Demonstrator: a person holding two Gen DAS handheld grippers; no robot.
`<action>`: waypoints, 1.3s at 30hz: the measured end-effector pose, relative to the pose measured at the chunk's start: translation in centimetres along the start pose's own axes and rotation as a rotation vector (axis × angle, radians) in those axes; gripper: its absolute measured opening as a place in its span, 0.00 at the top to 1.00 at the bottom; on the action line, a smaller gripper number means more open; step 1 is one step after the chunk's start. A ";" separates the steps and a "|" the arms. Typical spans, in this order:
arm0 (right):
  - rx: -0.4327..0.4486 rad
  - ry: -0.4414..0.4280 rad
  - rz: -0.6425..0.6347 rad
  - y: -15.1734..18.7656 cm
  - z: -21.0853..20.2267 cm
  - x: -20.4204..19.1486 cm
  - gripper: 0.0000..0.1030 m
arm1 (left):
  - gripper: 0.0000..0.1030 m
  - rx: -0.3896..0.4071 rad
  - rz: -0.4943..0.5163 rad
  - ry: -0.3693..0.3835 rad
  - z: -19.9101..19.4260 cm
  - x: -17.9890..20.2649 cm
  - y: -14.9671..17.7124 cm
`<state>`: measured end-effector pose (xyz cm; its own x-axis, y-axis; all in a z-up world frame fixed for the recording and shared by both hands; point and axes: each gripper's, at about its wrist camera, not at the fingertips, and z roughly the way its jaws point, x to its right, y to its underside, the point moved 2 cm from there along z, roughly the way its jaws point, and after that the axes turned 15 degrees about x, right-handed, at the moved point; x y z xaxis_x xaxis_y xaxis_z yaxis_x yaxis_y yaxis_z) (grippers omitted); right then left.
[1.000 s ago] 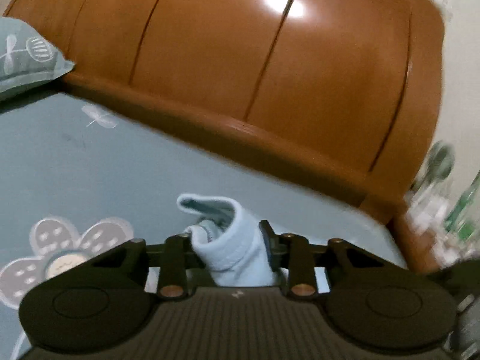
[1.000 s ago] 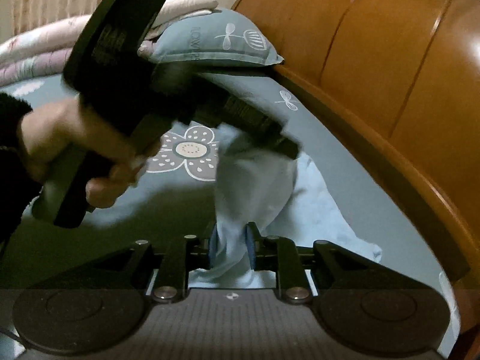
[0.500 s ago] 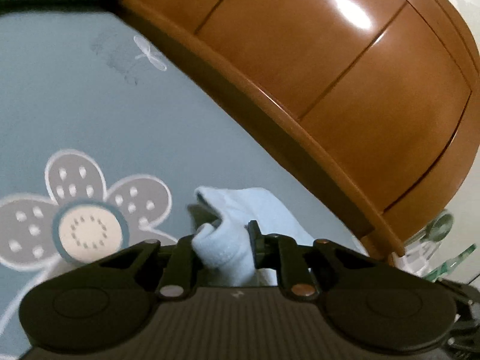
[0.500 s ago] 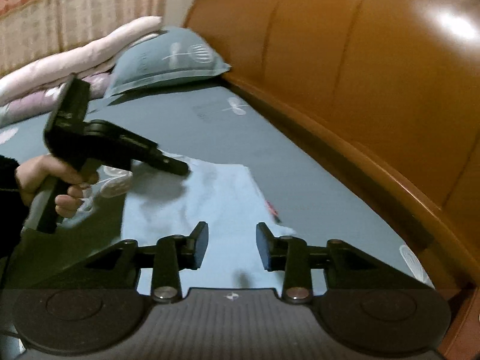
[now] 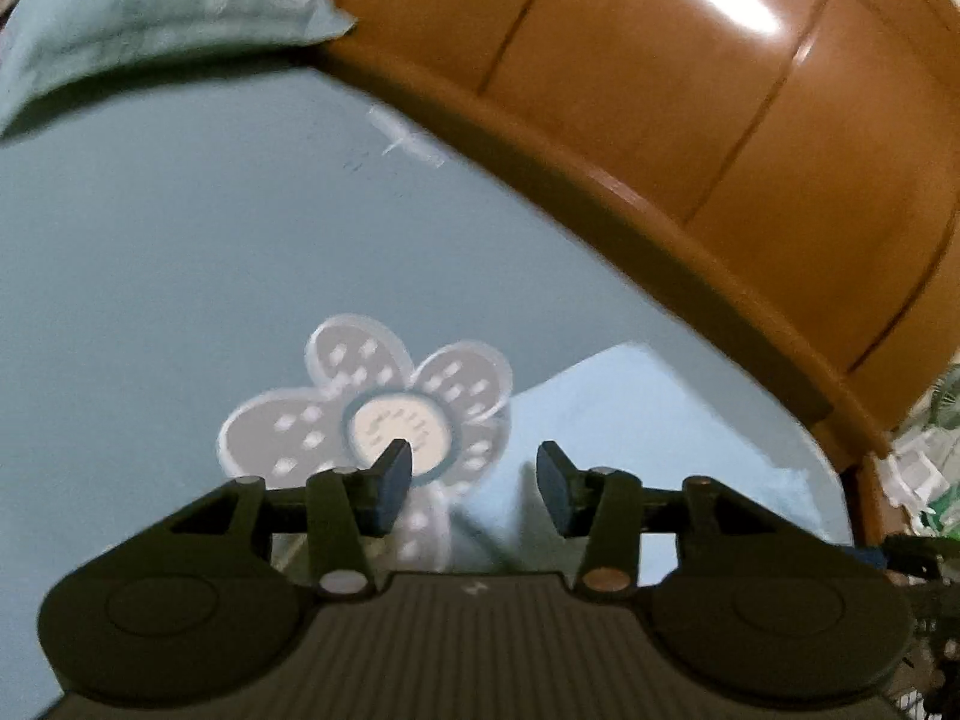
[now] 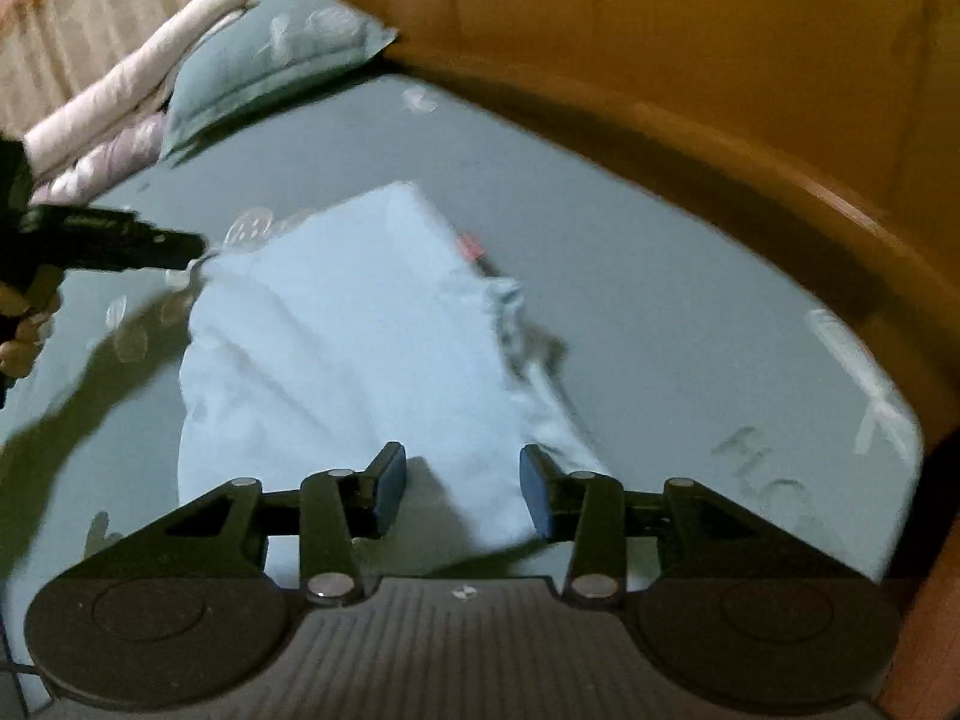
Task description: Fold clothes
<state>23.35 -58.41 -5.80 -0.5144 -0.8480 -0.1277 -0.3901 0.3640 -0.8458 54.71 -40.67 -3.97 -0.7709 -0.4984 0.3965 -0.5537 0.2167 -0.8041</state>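
The light blue garment (image 6: pixel 360 348) is lying flat on the grey-blue bedsheet (image 6: pixel 660 300), near the wooden headboard (image 6: pixel 720 30). The right gripper (image 6: pixel 462 489) is hovering over its near edge, jaws opening, gripping nothing. The left gripper (image 5: pixel 474 489) is opening at its left side, likewise empty.

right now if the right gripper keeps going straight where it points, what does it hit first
Most likely the light blue garment lying flat on the bed; the right gripper aims down at it, jaws opening with nothing between them. Depth is unclear.
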 end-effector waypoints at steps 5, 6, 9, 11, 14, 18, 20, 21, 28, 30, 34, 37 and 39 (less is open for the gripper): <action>0.052 0.053 0.057 -0.6 -0.9 2.0 0.54 | 0.47 0.000 0.128 0.194 0.1 6.8 0.8; 0.062 0.032 0.052 -0.6 -0.7 1.6 0.54 | 0.46 -0.010 0.186 0.224 0.2 8.3 1.9; 0.093 -0.073 -0.010 -0.4 -0.5 -0.5 0.54 | 0.45 -0.064 0.335 0.290 1.0 11.8 5.4; 0.087 -0.161 -0.090 0.6 -0.8 -2.4 0.53 | 0.44 -0.115 0.348 0.284 1.6 12.0 7.5; 0.006 -0.184 -0.181 2.8 0.2 -3.9 0.51 | 0.43 -0.123 0.329 0.256 1.4 11.1 9.6; 0.026 -0.149 -0.185 2.8 -0.4 -3.3 0.50 | 0.40 -0.122 0.366 0.235 -0.2 11.8 9.3; 0.055 -0.146 -0.182 2.0 -0.8 -3.3 0.50 | 0.39 -0.108 0.358 0.247 -0.4 12.3 8.8; 0.058 -0.166 -0.182 2.0 -0.7 -3.7 0.49 | 0.38 -0.102 0.344 0.255 -0.2 12.6 8.6; -0.009 -0.210 -0.070 3.3 -0.4 -3.0 0.44 | 0.33 -0.155 0.350 0.284 0.8 13.0 10.9; 0.002 -0.231 0.009 2.1 -1.0 -1.2 0.44 | 0.33 -0.149 0.340 0.287 0.8 13.0 9.8; 0.049 -0.248 0.089 -1.9 -0.7 2.3 0.38 | 0.32 -0.084 0.306 0.268 1.1 12.5 7.3; 0.065 -0.291 0.132 -5.2 1.6 4.5 0.36 | 0.31 -0.114 0.278 0.226 2.7 11.5 7.4; 0.036 -0.317 0.155 -6.6 4.1 5.5 0.36 | 0.32 -0.189 0.239 0.208 4.0 10.7 8.4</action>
<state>26.17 -67.03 -3.06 -0.3007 -0.8632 -0.4054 -0.2963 0.4886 -0.8206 43.11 -47.53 -8.27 -0.9222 -0.2384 0.3046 -0.3839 0.4670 -0.7966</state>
